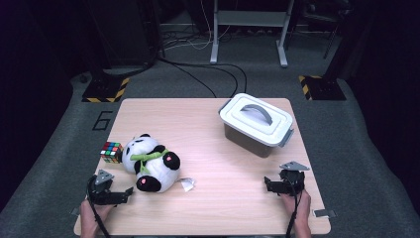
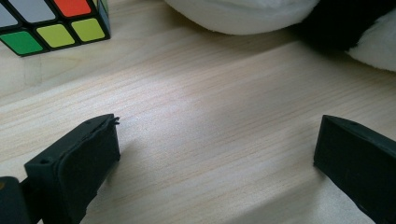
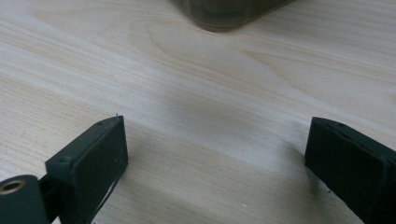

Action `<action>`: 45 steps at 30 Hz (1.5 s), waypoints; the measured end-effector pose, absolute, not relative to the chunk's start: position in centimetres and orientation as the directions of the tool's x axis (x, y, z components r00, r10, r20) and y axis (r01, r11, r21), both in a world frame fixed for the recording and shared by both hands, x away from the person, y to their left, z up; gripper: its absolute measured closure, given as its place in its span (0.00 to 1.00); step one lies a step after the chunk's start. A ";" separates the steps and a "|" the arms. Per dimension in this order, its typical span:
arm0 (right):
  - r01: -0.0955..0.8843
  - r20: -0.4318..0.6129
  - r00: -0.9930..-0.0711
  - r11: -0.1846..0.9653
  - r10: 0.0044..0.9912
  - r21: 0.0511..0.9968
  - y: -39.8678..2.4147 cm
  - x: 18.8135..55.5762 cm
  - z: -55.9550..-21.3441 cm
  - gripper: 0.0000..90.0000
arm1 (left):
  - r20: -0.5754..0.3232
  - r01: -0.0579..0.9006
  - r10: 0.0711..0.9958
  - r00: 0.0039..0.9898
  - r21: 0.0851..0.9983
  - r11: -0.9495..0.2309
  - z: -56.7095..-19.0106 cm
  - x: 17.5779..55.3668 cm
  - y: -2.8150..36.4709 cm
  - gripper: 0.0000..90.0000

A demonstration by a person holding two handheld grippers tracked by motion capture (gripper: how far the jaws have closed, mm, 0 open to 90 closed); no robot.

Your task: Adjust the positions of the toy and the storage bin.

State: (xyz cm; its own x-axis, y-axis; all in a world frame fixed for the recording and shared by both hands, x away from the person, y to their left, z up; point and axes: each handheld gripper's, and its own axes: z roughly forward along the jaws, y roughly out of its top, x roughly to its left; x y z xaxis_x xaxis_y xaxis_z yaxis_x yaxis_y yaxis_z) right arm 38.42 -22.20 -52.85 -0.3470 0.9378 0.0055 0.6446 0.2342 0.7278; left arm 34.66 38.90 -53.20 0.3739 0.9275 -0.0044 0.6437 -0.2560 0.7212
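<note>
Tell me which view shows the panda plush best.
The high view: the whole panda plush lies on the table, beside the puzzle cube and ahead of the left gripper. The left gripper view catches only its white and black underside at the top edge, beyond the open jaws.

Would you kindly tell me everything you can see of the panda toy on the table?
The panda toy is a soft plush, white with black ears and limbs, red paw pads and a green band across its chest. It lies on the left half of the wooden table, apparently on its back. The puzzle cube sits right beside its head, a white tag by its foot. The left gripper, jaws open, is close but not touching.
</note>
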 end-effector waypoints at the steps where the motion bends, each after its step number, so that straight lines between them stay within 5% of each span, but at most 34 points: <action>1: 0.644 0.003 -0.351 0.240 0.936 0.726 -22.2 38.4 -52.9 0.05 | -0.004 0.643 0.927 0.374 0.722 -0.256 -53.2 34.7 38.9 0.00; 25: 0.684 0.011 -0.400 0.290 0.917 0.669 -21.8 39.1 -52.2 0.00 | 0.008 0.640 0.920 0.391 0.716 -0.278 -53.2 34.9 38.9 0.00; 45: 0.671 0.042 -0.428 0.286 0.903 0.684 -21.3 38.6 -46.3 0.00 | -0.004 0.645 0.924 0.383 0.717 -0.264 -53.2 35.0 38.8 0.00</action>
